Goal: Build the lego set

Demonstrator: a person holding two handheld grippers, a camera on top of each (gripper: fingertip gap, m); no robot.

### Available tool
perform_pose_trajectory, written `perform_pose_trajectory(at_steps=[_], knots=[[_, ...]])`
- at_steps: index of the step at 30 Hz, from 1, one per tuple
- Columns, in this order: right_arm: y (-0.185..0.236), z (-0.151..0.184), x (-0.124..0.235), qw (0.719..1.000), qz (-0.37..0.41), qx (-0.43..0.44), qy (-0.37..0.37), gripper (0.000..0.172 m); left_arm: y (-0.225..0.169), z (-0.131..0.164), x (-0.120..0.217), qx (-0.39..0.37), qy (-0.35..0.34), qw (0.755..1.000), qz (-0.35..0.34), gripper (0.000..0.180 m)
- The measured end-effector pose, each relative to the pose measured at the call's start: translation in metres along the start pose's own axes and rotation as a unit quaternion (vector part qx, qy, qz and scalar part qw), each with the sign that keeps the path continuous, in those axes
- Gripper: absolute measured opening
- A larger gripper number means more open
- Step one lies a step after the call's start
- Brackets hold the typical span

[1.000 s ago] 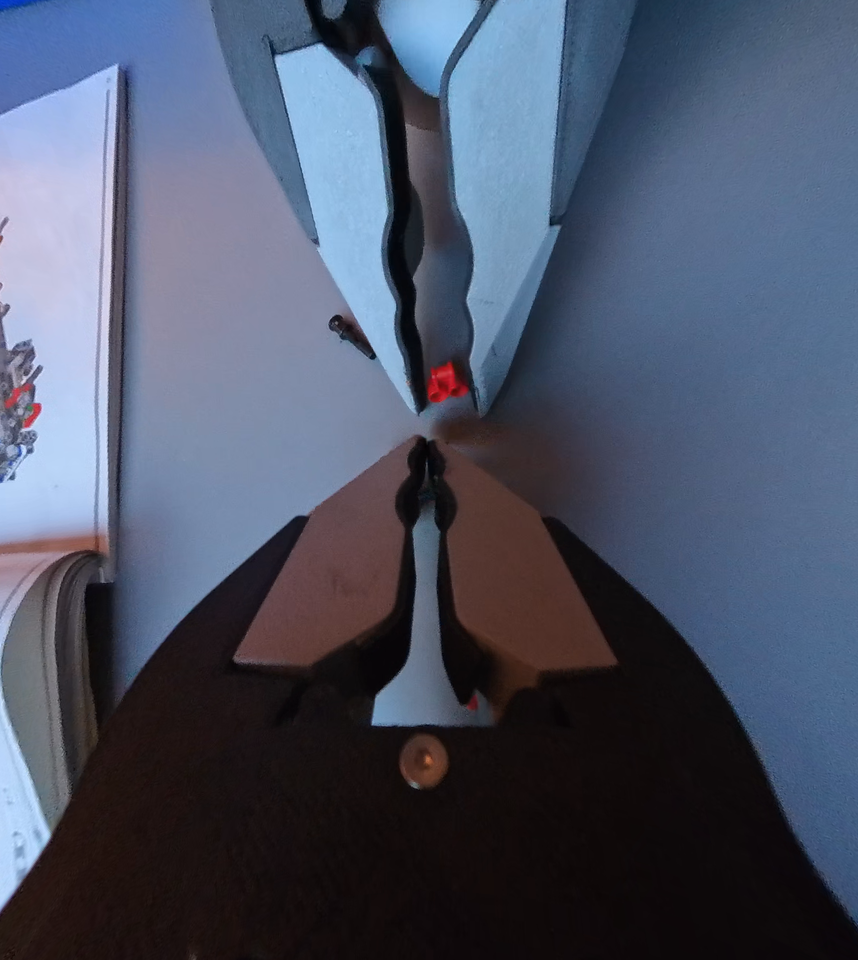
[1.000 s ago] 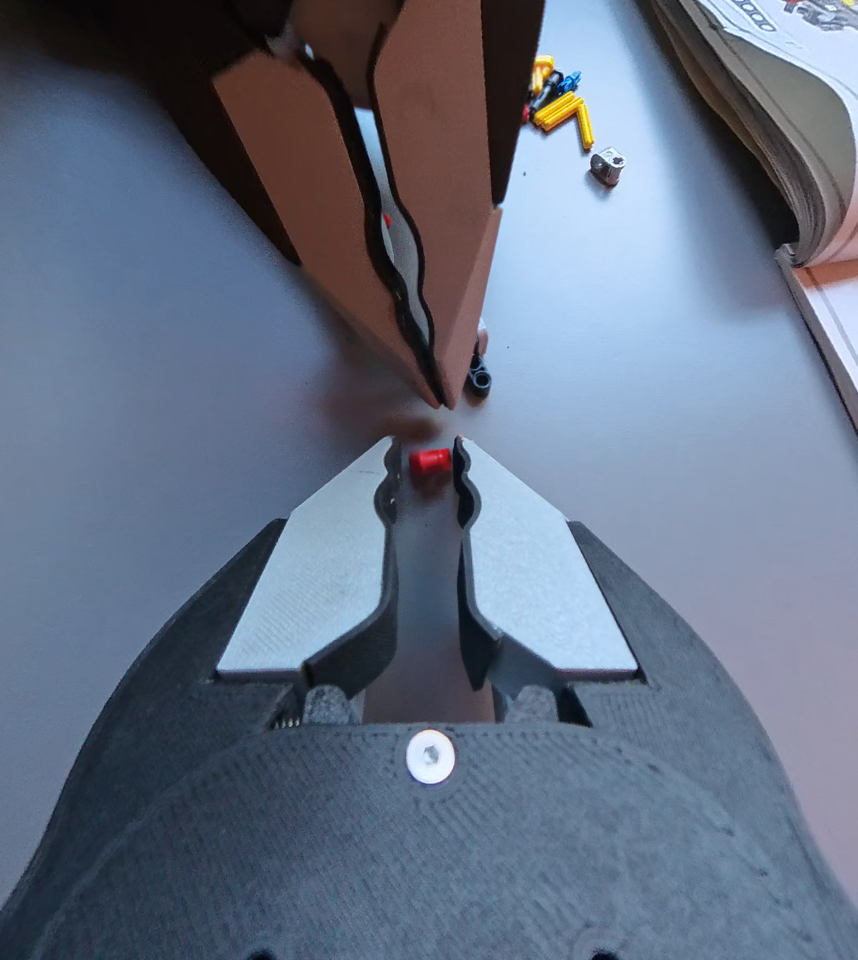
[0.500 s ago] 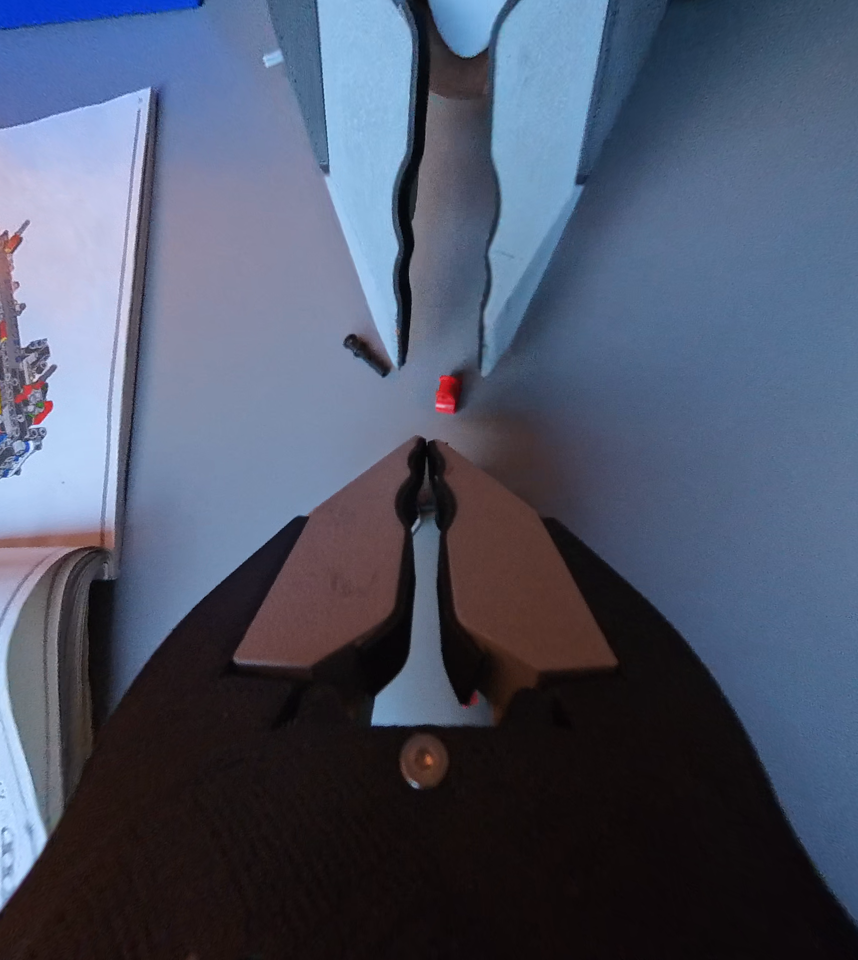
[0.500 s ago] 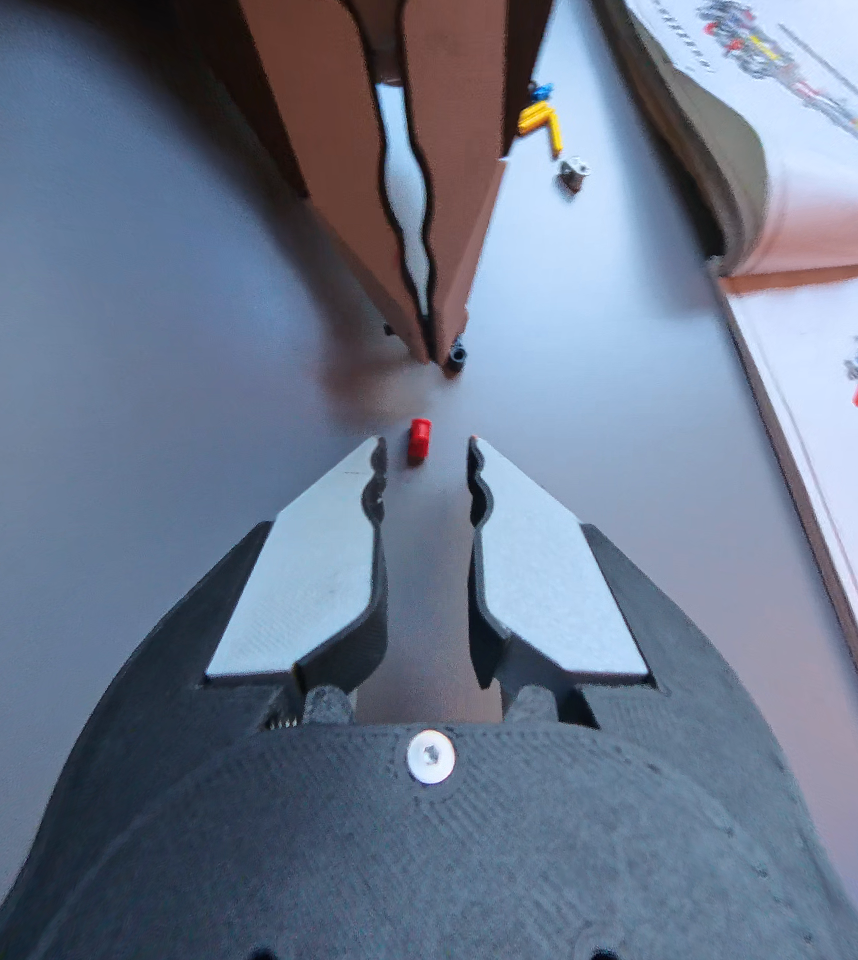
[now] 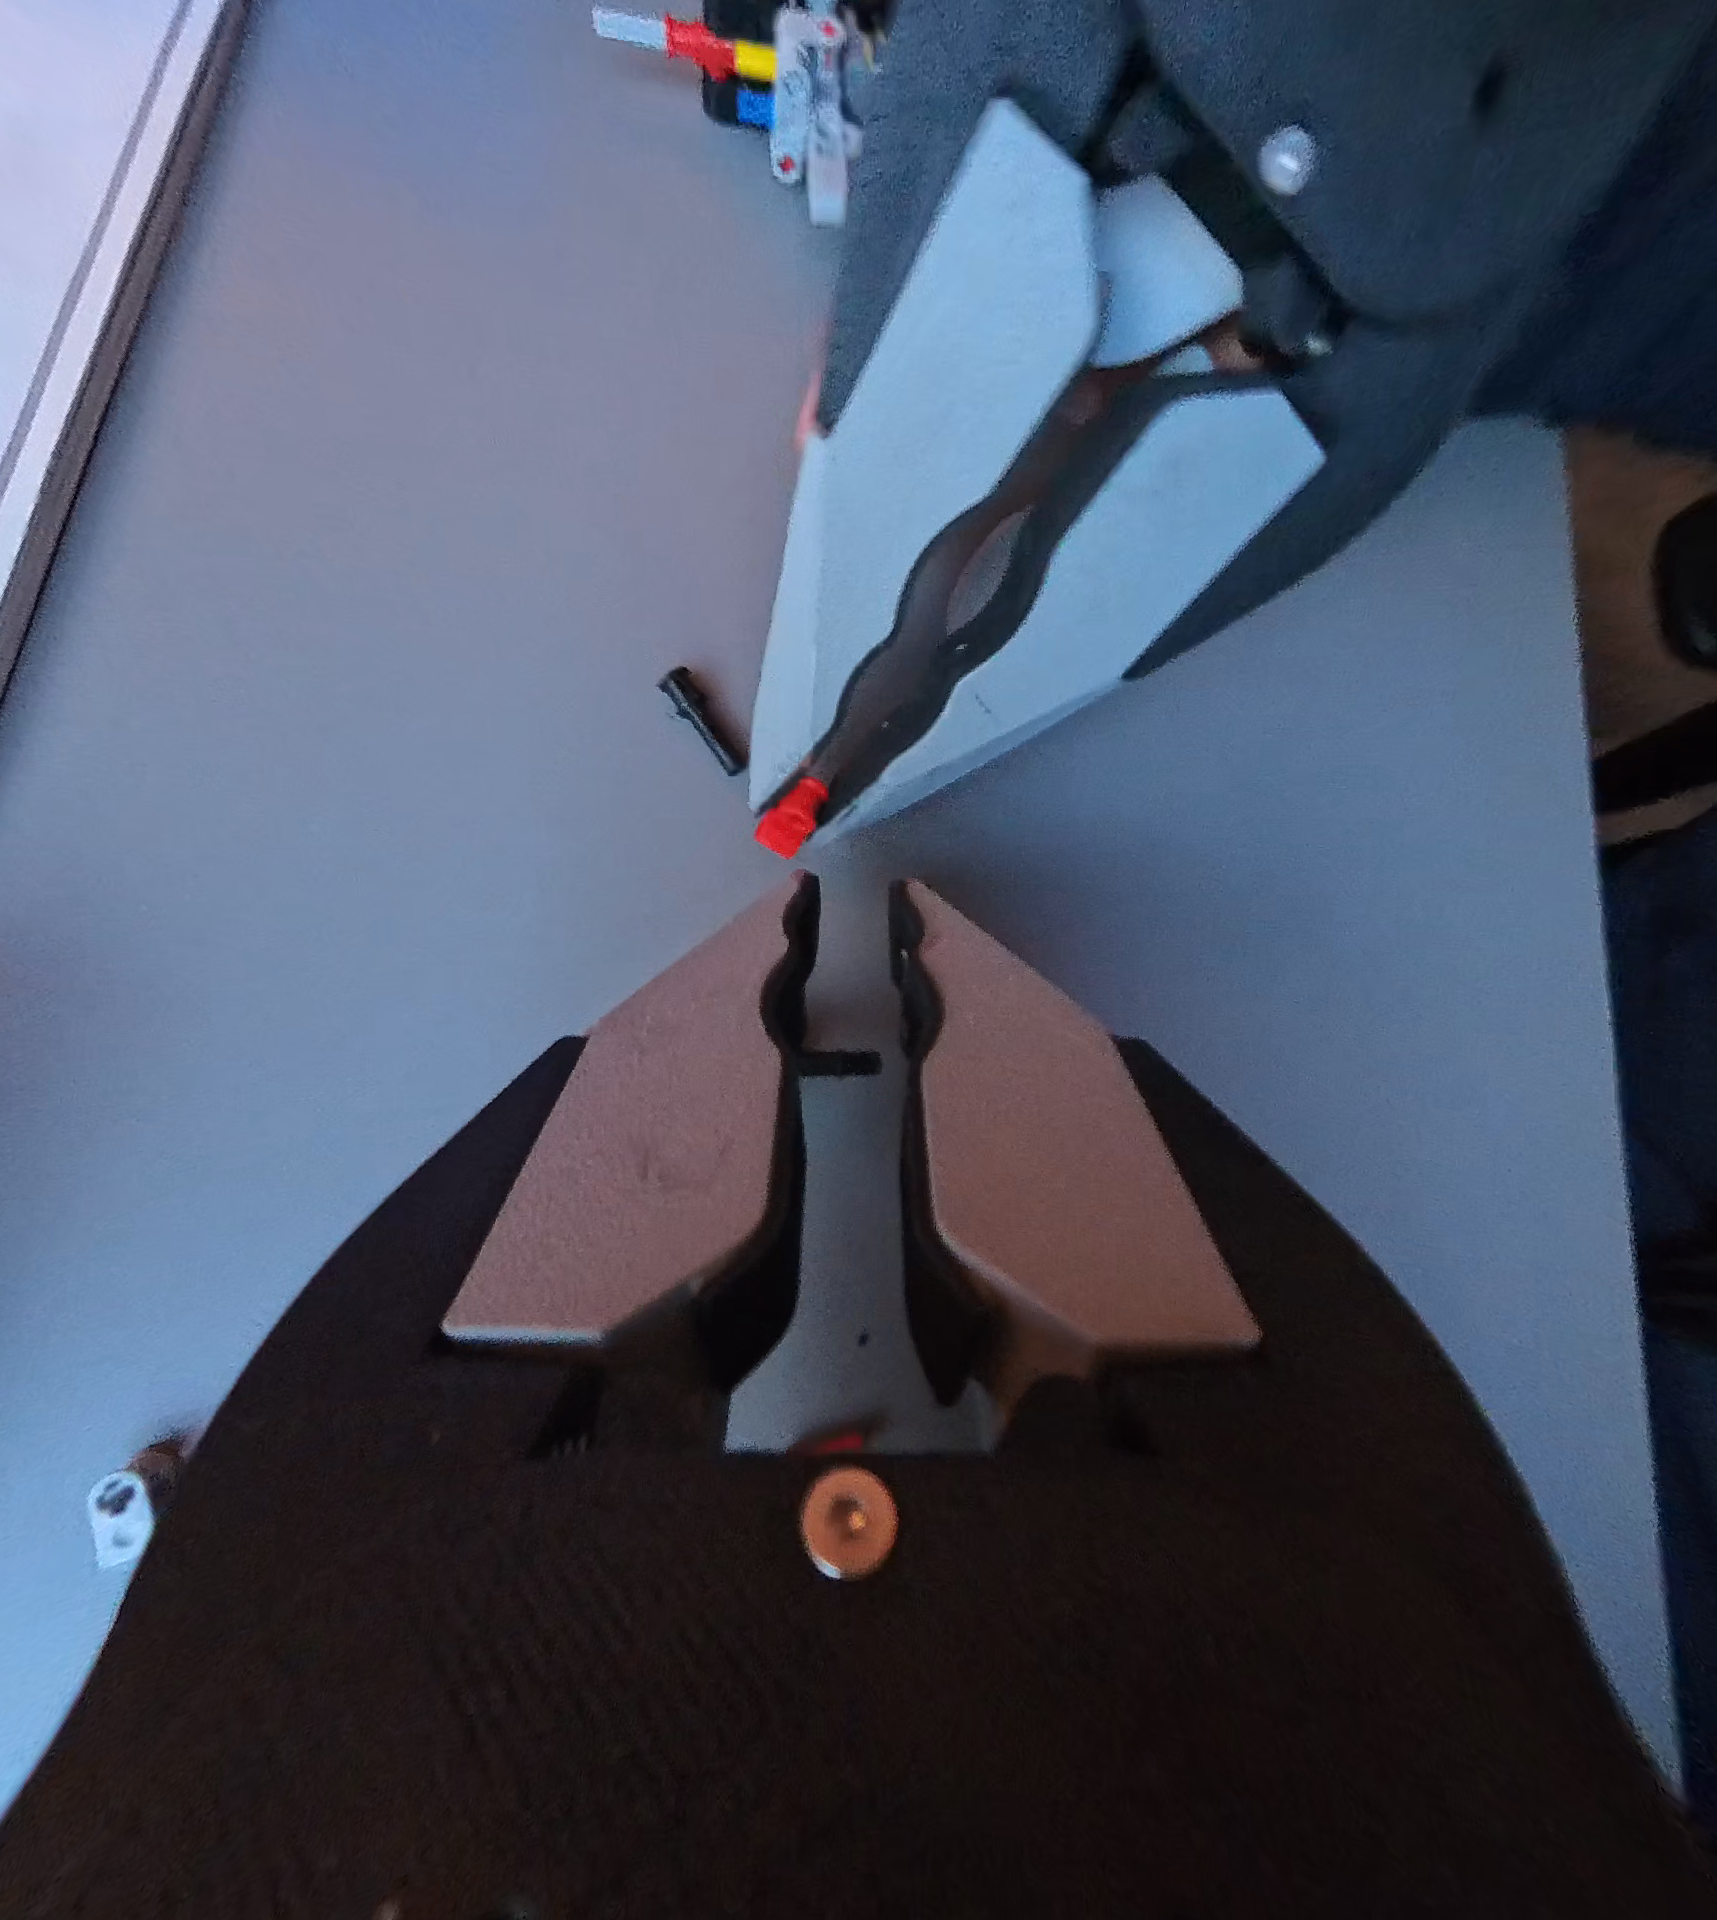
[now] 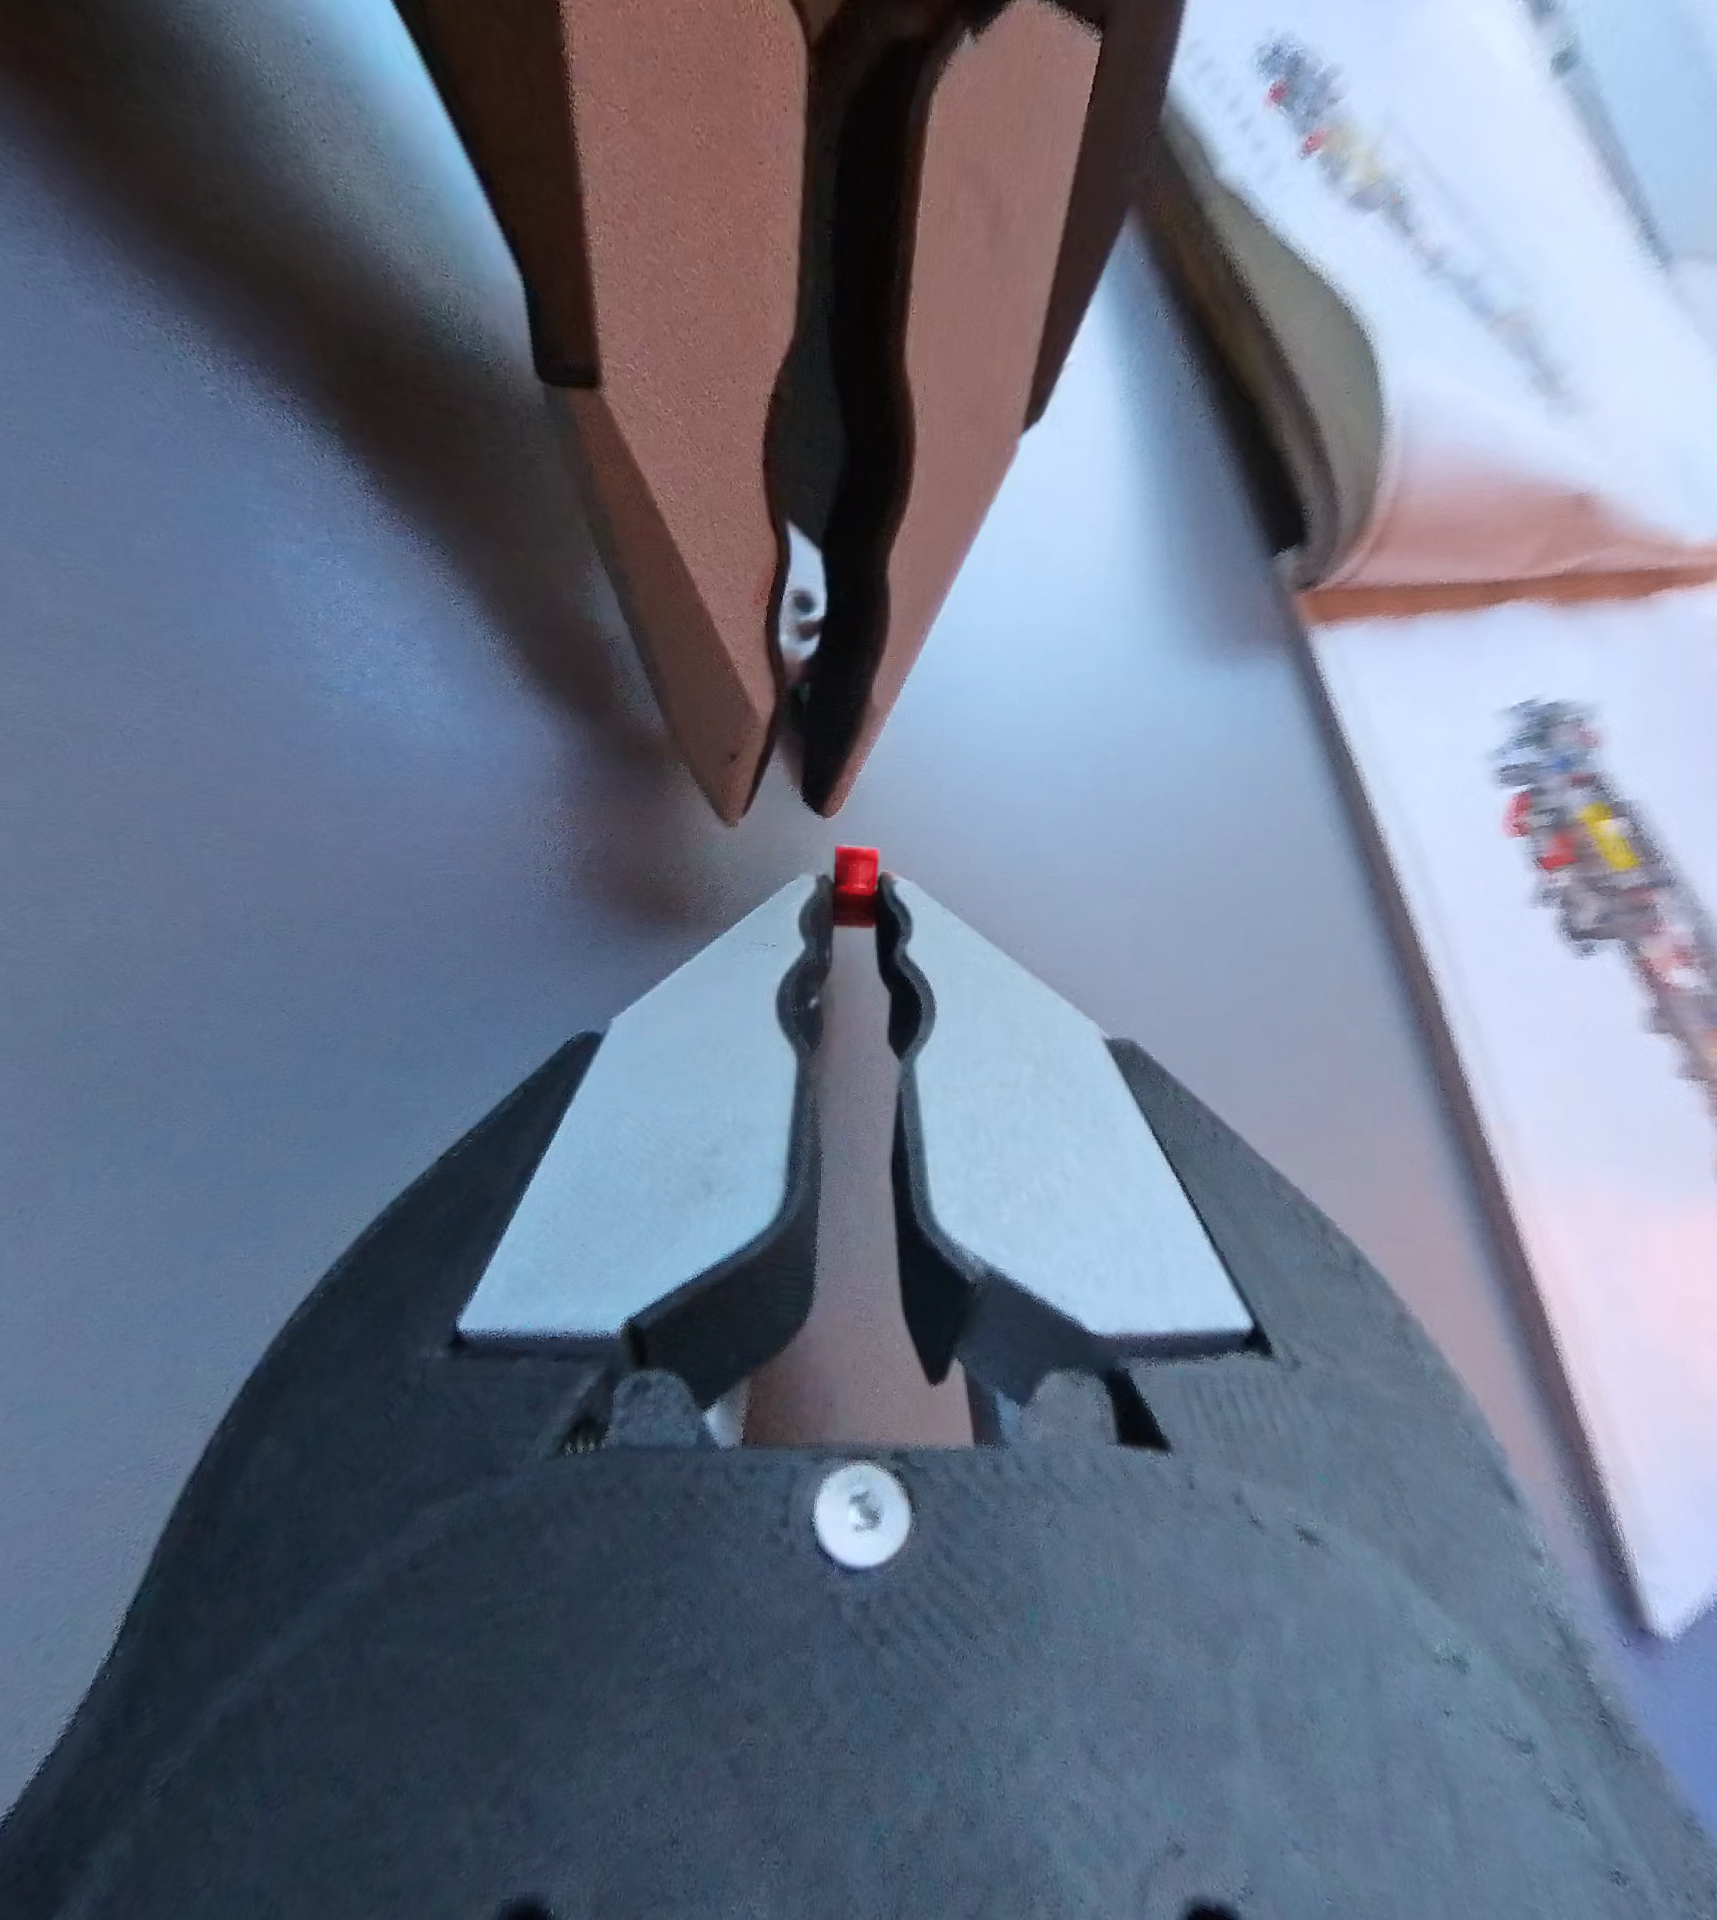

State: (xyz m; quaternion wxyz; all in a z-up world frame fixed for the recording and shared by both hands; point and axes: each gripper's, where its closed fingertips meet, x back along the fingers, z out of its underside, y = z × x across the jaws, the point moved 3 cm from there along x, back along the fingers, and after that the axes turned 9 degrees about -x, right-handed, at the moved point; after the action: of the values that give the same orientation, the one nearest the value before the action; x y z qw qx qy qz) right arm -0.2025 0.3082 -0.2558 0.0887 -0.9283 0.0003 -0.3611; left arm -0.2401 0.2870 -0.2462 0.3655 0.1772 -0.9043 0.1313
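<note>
Table [image 6: 210,623] is carrying an open booklet [image 6: 1612,1039] at 3 o'clock. Right gripper [image 6: 855,883] jaws are clenching a small red peg [image 6: 855,881]; left gripper [image 5: 854,883] jaws are standing parted, gripping nothing. Black pin [image 5: 696,704] is lying at 11 o'clock.

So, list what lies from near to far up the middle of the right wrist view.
Silver screw → grey right gripper with its pads pressed on a small red plastic peg → bare strip of grey table → brown-fingered left gripper, tips slightly apart.
</note>
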Motion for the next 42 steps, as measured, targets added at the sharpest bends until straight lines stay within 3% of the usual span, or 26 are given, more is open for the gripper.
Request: perform_pose_trajectory(at_steps=[6, 10, 16, 29, 39, 41, 42], knots=[[-0.012, -0.023, 0.01, 0.976, 0.167, 0.136, -0.042, 0.005, 0.022, -0.012, 0.015, 0.11, -0.097, 0.989, 0.022, 0.027], [-0.008, -0.038, 0.021, 0.947, 0.228, 0.207, -0.091, 0.004, 0.016, -0.029, 0.036, 0.157, -0.189, 0.959, 0.139, 0.029], [-0.001, -0.055, 0.035, 0.932, 0.245, 0.217, -0.153, 0.005, 0.009, -0.032, 0.045, 0.132, -0.202, 0.953, 0.182, 0.018], [0.01, -0.056, 0.034, 0.939, 0.208, 0.214, -0.169, 0.005, 0.005, -0.032, 0.049, 0.119, -0.22, 0.942, 0.223, 0.014], [0.038, -0.088, 0.068, 0.932, 0.114, 0.157, -0.305, 0.004, -0.029, -0.044, 0.08, 0.089, -0.312, 0.831, 0.453, 0.013], [0.034, -0.086, 0.067, 0.94, 0.125, 0.15, -0.281, 0.004, -0.021, -0.045, 0.076, 0.115, -0.301, 0.837, 0.443, 0.013], [0.026, -0.083, 0.065, 0.943, 0.143, 0.147, -0.261, 0.004, -0.01, -0.045, 0.072, 0.135, -0.292, 0.854, 0.408, 0.016]])
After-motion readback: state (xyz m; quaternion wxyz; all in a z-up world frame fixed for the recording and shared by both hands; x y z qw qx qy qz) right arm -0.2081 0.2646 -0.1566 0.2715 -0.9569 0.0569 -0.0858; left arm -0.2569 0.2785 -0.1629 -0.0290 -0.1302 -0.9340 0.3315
